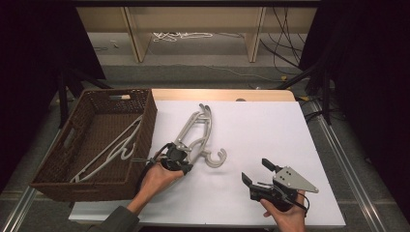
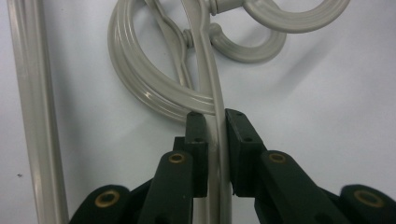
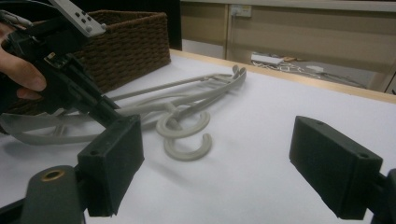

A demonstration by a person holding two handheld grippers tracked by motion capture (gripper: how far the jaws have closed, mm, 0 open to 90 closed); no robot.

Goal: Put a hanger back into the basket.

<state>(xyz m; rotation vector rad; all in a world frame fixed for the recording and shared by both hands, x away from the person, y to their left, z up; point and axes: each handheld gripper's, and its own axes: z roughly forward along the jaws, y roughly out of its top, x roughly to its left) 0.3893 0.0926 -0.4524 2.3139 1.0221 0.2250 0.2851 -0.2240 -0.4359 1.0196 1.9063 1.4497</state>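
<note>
I have the left tongs clamped on a thin bar of the grey plastic hanger, just right of the wicker basket; its long axis runs up-right, away from me. Farther right, the right tongs hover apart over the counter.

Glossy plastic hangers; woven wicker basket.

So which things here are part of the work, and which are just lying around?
In the job:
- left gripper, jaws shut on a hanger
- second hanger on the table
- basket, hangers in it
- right gripper, jaws open, nothing between them

Lying about:
- cables on the floor
- wooden frame behind
</note>
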